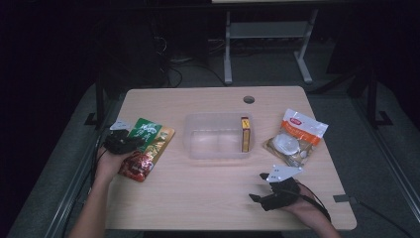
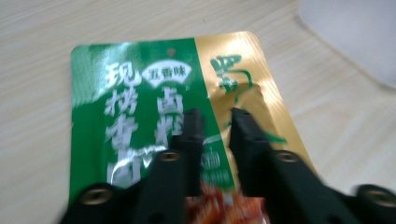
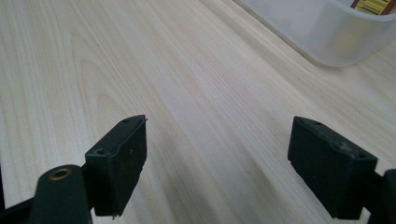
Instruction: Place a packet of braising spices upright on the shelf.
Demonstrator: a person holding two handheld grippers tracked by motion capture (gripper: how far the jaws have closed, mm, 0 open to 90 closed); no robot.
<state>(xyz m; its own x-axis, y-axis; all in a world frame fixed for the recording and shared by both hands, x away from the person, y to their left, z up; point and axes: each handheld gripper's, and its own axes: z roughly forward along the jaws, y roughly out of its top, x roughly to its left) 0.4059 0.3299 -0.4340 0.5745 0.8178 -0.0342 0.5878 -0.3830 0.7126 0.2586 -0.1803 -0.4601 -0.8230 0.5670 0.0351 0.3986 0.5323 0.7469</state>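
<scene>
- High view, table: a pale rectangular wooden table (image 1: 198,198) with a round cable hole at its far edge carries everything; it lies lit against a dark room.
- High view, 9 o'clock from the table's middle: a flat green-and-gold foil snack pouch with a red printed bottom (image 1: 154,141) lies face up near the left edge, apart from the tub. The left gripper (image 1: 132,144) lies over its near-left part, jaws pointing toward 3 o'clock, likely so the pouch can be pinched flat and lifted toward the tub.
- High view, centre: a clear rectangular plastic tub (image 1: 189,135) stands open-topped, apparently the collecting place. A small yellow-and-red carton (image 1: 245,134) stands on edge against the tub's right inner wall, leaving the rest free.
- High view, 3 o'clock: a white-and-orange plastic bag with a round pale item inside (image 1: 296,136) lies slanted beside the tub, untouched.
- High view, 5 o'clock: the right gripper (image 1: 257,187) rests near the table's front edge, well apart from every item, seemingly parked while the other hand works.
- Left gripper view: the two black jaws stand close together with a narrow gap, over the pouch's (image 2: 140,98) green-gold seam; the foil puckers at 12 o'clock from the tips. Whether the pads truly clamp the foil I cannot tell.
- Right gripper view: the jaws stand wide apart over bare wood, nothing between them. The tub's corner (image 3: 327,42) shows at 1 o'clock, the carton's label (image 3: 373,4) just inside it.
</scene>
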